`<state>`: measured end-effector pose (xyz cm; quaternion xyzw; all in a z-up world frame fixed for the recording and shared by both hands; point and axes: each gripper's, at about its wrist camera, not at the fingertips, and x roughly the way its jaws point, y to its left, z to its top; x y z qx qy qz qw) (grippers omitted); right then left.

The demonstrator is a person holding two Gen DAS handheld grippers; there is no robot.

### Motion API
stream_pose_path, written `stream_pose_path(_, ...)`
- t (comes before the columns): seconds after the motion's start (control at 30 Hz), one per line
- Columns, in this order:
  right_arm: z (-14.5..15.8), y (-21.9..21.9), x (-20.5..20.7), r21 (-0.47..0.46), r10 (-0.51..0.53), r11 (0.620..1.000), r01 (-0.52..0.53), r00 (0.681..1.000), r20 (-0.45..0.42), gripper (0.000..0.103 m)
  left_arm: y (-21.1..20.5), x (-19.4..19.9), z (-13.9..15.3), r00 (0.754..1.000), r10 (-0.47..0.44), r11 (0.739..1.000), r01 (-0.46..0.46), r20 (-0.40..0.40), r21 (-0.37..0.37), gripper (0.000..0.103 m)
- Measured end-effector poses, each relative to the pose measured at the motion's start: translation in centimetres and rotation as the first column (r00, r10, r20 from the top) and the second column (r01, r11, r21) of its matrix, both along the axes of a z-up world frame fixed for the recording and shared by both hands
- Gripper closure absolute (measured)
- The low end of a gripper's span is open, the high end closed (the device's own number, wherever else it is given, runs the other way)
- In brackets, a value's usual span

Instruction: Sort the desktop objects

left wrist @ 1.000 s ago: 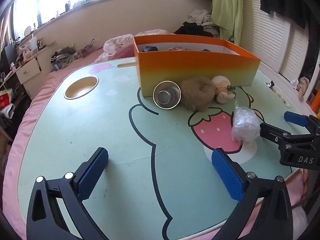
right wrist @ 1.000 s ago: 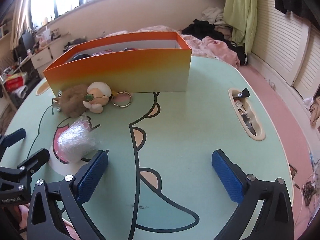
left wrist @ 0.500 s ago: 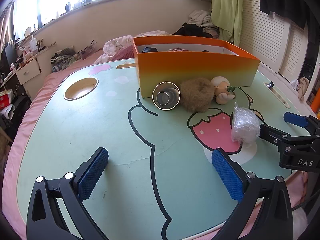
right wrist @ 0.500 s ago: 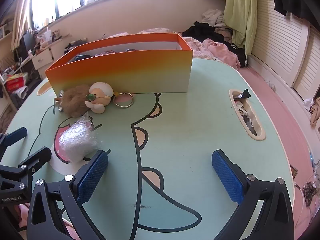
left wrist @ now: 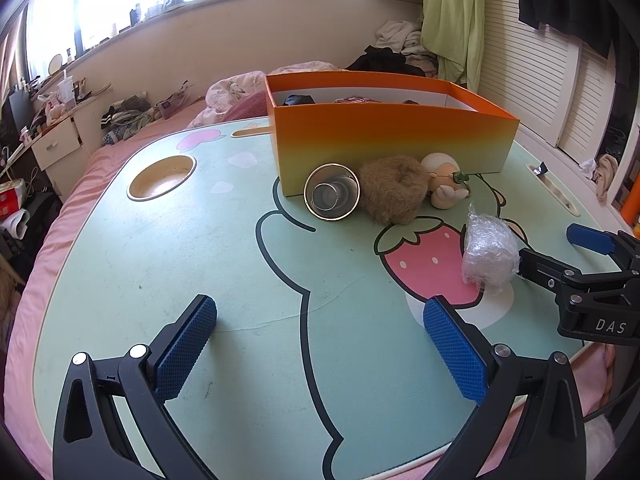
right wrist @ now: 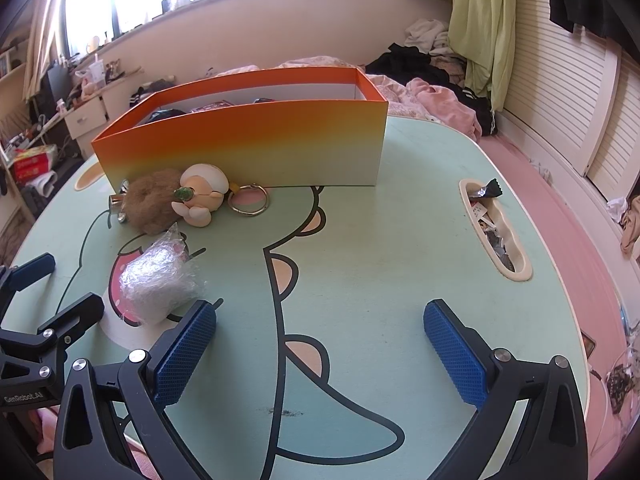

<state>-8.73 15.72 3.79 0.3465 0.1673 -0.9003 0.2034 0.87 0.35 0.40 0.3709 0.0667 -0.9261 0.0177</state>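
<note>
Two hand-held grippers hover low over a mint-green table [right wrist: 400, 208] printed with a cartoon dinosaur and a strawberry, and the table is the largest thing in both views. Next in size is the orange box [left wrist: 394, 142], whose front fades to yellow; it stands at the far middle of the table and holds some dark items that cannot be identified. The left gripper [left wrist: 320, 344] has its blue-padded fingers spread wide with only bare tabletop between them. The right gripper [right wrist: 320, 344] is likewise spread wide and grips nothing; its left finger [right wrist: 186, 354] sits just beside a crumpled plastic-wrapped bundle [right wrist: 158, 282], and whether they touch cannot be told. The bundle lies on the strawberry print, near the table's front edge. Against the box's front wall lies a brown fluffy ball [left wrist: 394, 194], with a small doll figure [left wrist: 442, 184] touching its right side and a metal cup [left wrist: 331, 197] on its side at the left, mouth facing the left wrist camera. A metal key ring [right wrist: 250, 200] lies just right of the doll, by the box.
</note>
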Motion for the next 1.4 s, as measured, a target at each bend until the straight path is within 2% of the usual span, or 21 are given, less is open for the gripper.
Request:
stream_pose_path(0.83,0.0,-0.1,0.0,-0.003,0.009,1.0,-0.009,1.0,0.002,0.0,0.0,0.1,0.0,1.0,-0.001,1.0,0.001,0.0,0.001,0.0)
stream_pose_path(0.9,0.1,-0.2,0.0,-0.014,0.022,1.0,-0.022,1.0,0.007,0.0,0.0,0.1,0.0,1.0,-0.001,1.0,0.001,0.0,0.002,0.0)
stream_pose_path(0.97,0.6,0.2,0.1,-0.082,0.055,0.995,-0.054,0.998,0.019,0.001,-0.1,0.1,0.0,1.0,-0.002,1.0,0.002,-0.001,0.004,0.0)
stream_pose_path(1.03,1.5,0.4,0.4,-0.156,0.084,0.984,-0.082,0.996,0.01,0.01,-0.1,0.3,0.1,1.0,-0.003,1.0,0.003,-0.001,0.005,0.0)
stream_pose_path(1.13,3.1,-0.5,2.0,-0.199,0.173,0.963,-0.182,0.983,-0.062,0.011,0.0,0.3,0.1,1.0,-0.004,1.0,0.004,-0.001,0.005,0.0)
stream_pose_path(1.17,3.4,-1.5,2.3,-0.202,0.23,0.951,-0.236,0.972,-0.055,0.011,0.0,0.3,0.1,1.0,-0.004,1.0,0.004,-0.001,0.006,0.0)
stream_pose_path(1.23,3.2,-2.9,2.0,-0.221,0.289,0.934,-0.282,0.957,0.003,0.012,0.0,0.3,0.1,1.0,-0.004,1.0,0.004,-0.002,0.006,0.0)
stream_pose_path(1.3,2.2,-4.6,0.7,-0.208,0.291,0.941,-0.267,0.952,0.093,0.016,0.0,0.4,0.1,1.0,-0.006,1.0,0.006,-0.003,0.006,0.0)
stream_pose_path(1.37,0.9,-5.8,-0.2,-0.174,0.283,0.951,-0.255,0.946,0.159,0.033,0.0,0.4,0.1,1.0,-0.007,1.0,0.007,-0.003,0.007,0.0)
stream_pose_path(1.4,1.0,-5.9,0.0,-0.167,0.282,0.951,-0.259,0.949,0.14,0.039,0.1,0.4,0.1,1.0,-0.007,1.0,0.008,-0.003,0.006,0.0)
